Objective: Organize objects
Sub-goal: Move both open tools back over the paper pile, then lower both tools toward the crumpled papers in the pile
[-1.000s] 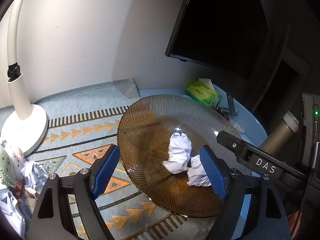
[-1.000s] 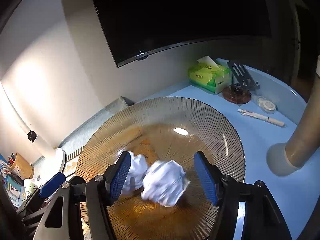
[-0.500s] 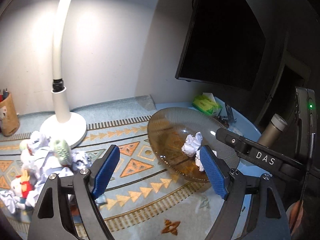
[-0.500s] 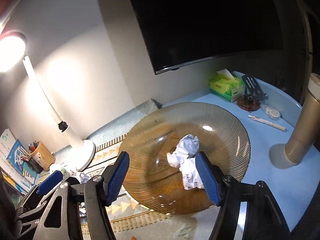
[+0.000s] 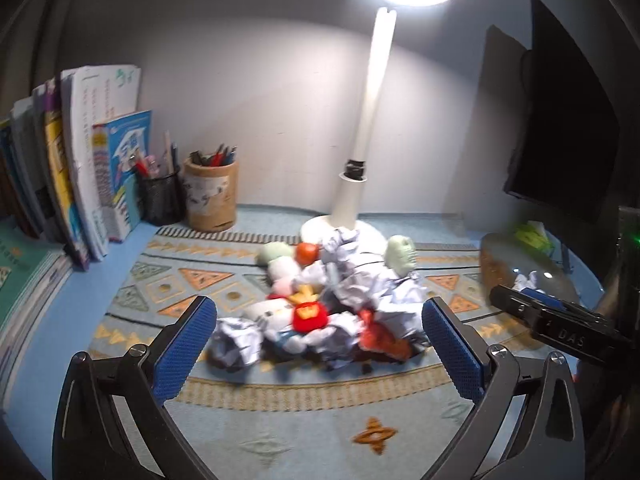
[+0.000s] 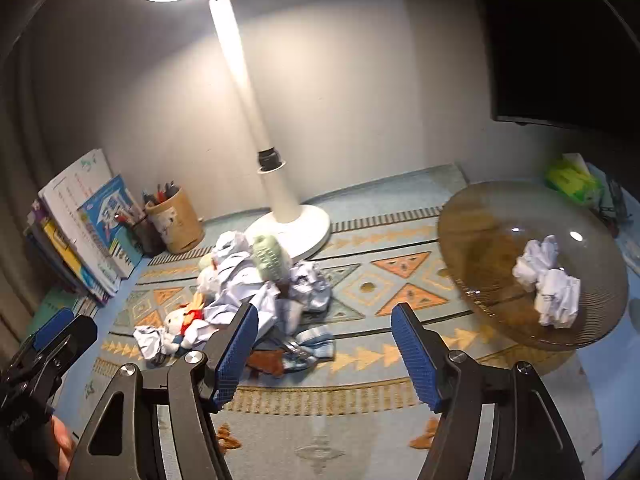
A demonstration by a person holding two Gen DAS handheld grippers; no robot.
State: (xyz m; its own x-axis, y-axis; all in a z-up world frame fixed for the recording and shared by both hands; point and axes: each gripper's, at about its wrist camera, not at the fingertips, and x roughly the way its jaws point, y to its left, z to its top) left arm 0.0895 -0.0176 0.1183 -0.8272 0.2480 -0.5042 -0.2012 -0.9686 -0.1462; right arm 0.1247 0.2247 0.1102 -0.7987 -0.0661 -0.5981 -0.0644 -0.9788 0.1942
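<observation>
A pile of crumpled paper balls and small plush toys lies on the patterned mat in front of the lamp base. My left gripper hovers short of the pile, its jaws opening wide with nothing between the pads. In the right wrist view the same pile lies left of centre. My right gripper stands open and empty over bare mat. To the right, the amber ribbed glass plate holds two crumpled paper balls. The left view shows that plate at its right edge.
A lit white desk lamp stands behind the pile. Two pen holders and upright books line the back left. A dark monitor and a green tissue pack are at the right. The mat is bare near me.
Both grippers have swung left, away from the plate and toward the pile. The left jaws have spread wider. The two paper balls stay in the plate.
</observation>
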